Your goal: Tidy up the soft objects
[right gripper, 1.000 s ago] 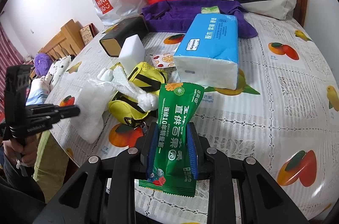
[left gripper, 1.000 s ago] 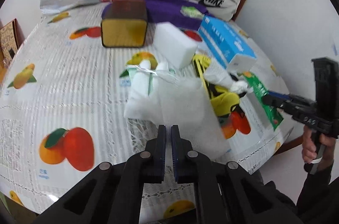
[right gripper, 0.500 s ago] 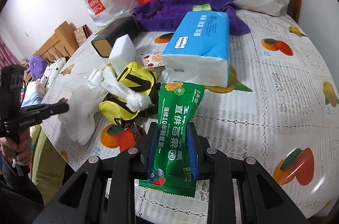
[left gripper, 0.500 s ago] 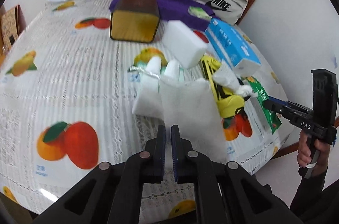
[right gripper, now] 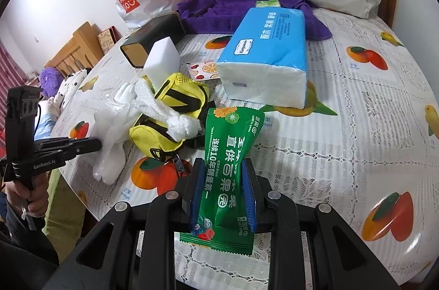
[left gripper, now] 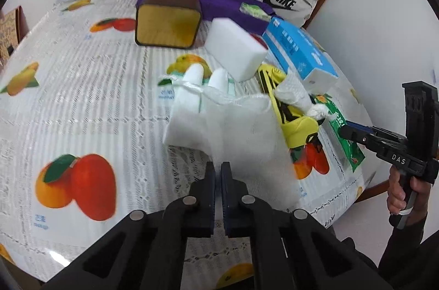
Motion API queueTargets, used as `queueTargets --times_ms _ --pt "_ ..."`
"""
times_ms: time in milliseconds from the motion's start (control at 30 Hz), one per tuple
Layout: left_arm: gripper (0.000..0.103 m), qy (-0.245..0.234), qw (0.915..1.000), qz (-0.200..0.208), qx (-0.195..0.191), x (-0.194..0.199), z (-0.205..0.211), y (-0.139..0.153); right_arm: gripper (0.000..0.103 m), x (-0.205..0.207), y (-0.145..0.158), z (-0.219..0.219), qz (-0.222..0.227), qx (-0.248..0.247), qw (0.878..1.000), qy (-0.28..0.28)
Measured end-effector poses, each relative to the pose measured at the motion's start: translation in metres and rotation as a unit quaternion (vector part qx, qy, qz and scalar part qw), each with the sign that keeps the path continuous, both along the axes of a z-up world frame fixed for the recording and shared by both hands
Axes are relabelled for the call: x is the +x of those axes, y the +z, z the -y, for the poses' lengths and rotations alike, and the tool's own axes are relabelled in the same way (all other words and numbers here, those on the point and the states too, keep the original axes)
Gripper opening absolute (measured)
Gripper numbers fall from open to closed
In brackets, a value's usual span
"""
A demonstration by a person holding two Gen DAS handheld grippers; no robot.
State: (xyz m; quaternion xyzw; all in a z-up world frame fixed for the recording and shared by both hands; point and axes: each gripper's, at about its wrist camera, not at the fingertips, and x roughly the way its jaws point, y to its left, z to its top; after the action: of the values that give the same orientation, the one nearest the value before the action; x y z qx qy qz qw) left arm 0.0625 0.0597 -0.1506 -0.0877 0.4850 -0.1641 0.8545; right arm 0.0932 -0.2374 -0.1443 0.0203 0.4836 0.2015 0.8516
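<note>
While the right gripper (right gripper: 221, 194) pinches the green packet (right gripper: 230, 166) above the worktop (right gripper: 370, 125), the left gripper (left gripper: 218, 174) has its fingers pressed on a white mesh bag (left gripper: 241, 122). Judging by this, bagging comes next: the bag's mouth needs opening.

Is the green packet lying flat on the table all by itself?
No, the right gripper is squeezing the green packet between its two blue pads.
</note>
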Motion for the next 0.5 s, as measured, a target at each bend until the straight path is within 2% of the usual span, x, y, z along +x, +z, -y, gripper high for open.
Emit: queueTargets --times_ms 200,500 --pt "0.004 0.017 0.9994 0.028 -0.012 -0.001 -0.014 0.021 0.027 0.000 0.004 0.004 0.006 -0.002 1.000 -0.008" --pt "0.004 0.021 0.9979 0.056 -0.025 0.009 -0.022 0.046 0.027 -0.005 0.029 0.007 0.034 -0.007 0.999 -0.006"
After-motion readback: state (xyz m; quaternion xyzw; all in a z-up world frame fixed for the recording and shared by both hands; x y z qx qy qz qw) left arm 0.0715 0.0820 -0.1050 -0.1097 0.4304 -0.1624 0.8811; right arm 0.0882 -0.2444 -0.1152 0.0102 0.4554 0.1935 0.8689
